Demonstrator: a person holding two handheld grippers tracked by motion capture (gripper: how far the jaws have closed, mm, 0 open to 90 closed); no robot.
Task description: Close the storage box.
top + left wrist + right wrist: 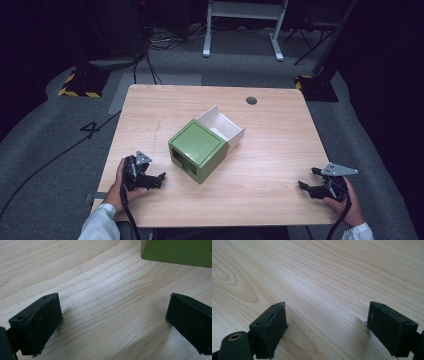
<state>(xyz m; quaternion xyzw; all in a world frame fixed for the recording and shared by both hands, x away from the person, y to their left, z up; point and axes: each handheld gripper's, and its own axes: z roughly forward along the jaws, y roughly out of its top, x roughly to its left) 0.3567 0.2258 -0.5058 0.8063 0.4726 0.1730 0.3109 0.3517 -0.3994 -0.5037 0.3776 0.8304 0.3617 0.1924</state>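
Green box (197,150) mid-worktop (270,185), white drawer (224,126) pulled out behind. Left hand-held gripper (156,180) and right hand-held gripper (306,186) both wide open, empty, resting near front edge. Box looks rigid, light; grip drawer's thin wall.

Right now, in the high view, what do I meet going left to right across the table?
left gripper → green box → white drawer pulled out of it → right gripper

Right gripper (327,322) jaws spread wide, low over bare wooden table (332,272)
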